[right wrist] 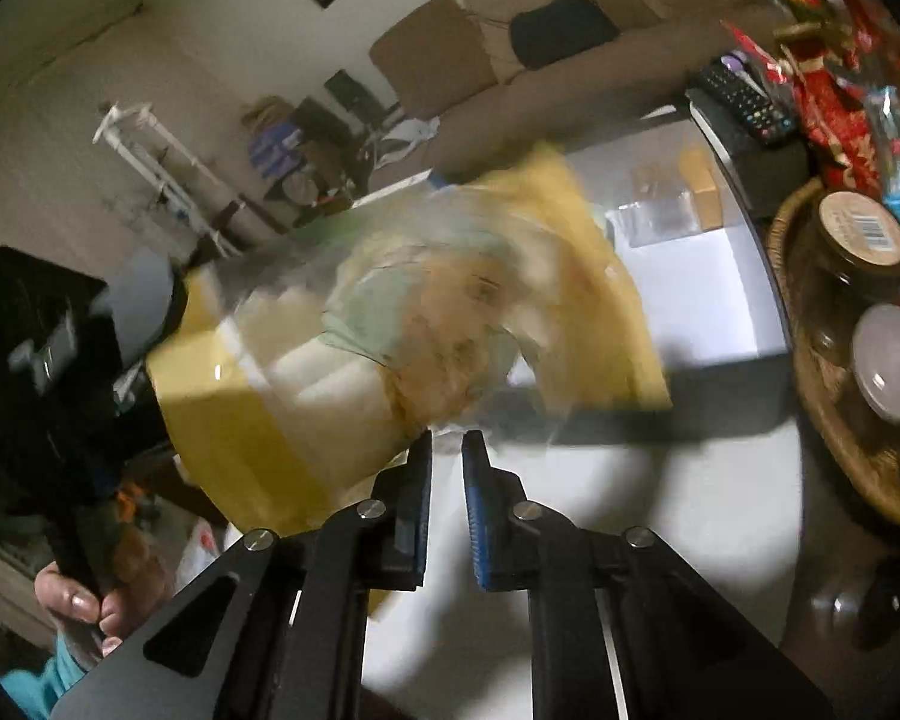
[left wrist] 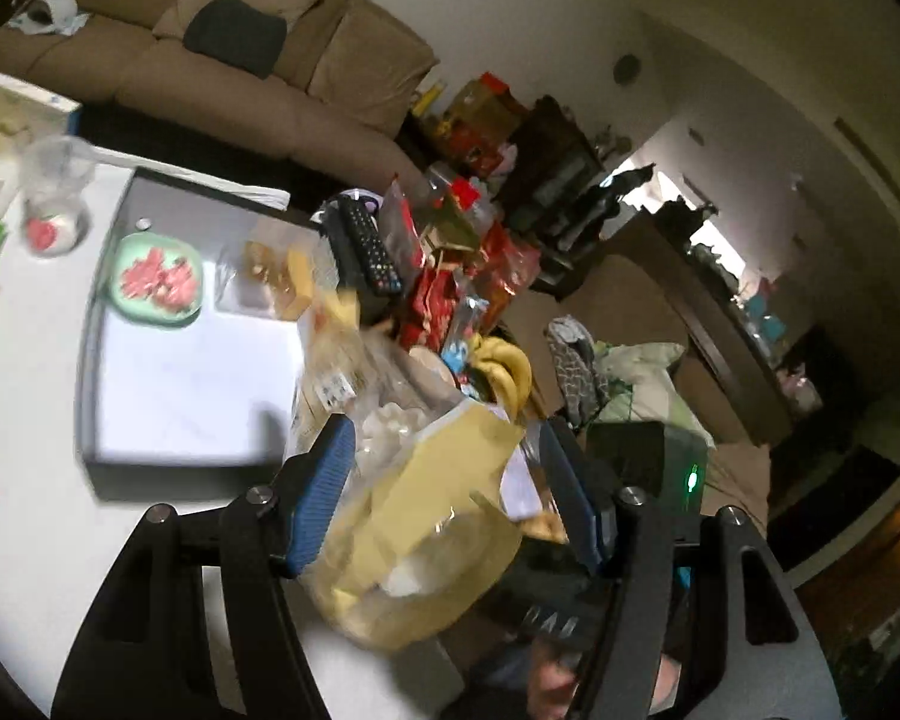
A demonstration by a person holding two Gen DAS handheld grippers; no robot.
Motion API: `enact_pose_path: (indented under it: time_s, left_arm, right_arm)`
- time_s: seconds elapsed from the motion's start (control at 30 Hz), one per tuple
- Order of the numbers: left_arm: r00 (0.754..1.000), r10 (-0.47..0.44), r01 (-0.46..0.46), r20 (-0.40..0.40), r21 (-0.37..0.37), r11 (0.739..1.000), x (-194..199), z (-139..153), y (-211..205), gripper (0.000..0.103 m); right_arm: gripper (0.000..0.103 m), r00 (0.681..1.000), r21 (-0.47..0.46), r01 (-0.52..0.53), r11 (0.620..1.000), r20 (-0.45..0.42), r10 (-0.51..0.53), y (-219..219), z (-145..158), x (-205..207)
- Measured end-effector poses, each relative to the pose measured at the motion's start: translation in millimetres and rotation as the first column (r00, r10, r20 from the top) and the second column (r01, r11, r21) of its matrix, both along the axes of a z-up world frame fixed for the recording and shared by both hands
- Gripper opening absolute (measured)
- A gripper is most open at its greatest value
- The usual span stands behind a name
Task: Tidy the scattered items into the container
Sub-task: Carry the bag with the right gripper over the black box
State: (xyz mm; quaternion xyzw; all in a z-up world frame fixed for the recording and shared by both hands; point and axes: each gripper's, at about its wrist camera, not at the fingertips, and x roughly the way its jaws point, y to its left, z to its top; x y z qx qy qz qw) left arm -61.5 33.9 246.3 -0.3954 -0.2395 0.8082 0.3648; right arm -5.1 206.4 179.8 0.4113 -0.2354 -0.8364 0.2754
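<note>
Left tongs (left wrist: 444, 480) clamped on yellow snack bag (left wrist: 426, 540), long axis up-right; right tongs (right wrist: 447, 450) pinching its clear edge.

We are in a home living room, we see a big brown sofa (left wrist: 258, 60), a TV remote (left wrist: 369, 246), snacks and bananas (left wrist: 507, 369) on the white table (left wrist: 42, 408).
</note>
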Motion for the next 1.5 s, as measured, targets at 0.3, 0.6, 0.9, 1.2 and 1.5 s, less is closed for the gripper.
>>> enact_pose_path:
  time_s: [0.3,0.6,0.9,1.2,1.5]
  left_arm:
    - [0.998,0.020,-0.008,0.059,-0.185,0.983,-113.7,-30.9,48.3,0.060]
    - [0.975,0.049,0.049,0.216,-0.424,0.904,-123.1,-113.2,45.0,0.060]
    - [0.982,0.008,0.109,0.189,-0.598,0.794,-133.8,-117.5,49.4,0.073]
    - [0.910,-0.130,0.381,0.395,-0.668,0.639,-139.1,-180.6,118.8,0.073]
    - [0.842,-0.169,0.507,0.512,-0.644,0.573,-150.6,-216.3,147.0,0.072]
  right_arm:
    - [0.011,0.996,0.067,0.078,0.995,0.028,-0.080,18.6,-20.7,-89.6]
    - [0.011,0.983,0.171,0.157,0.973,0.072,-0.171,65.1,-51.9,-110.5]
    - [0.029,0.990,0.310,0.132,0.941,0.000,-0.139,61.1,-32.7,-89.7]
    - [0.052,0.976,0.340,0.209,0.917,-0.130,-0.175,67.2,-15.5,-64.0]
    - [0.052,0.967,0.238,0.252,0.938,-0.091,-0.237,102.0,-25.2,-78.0]
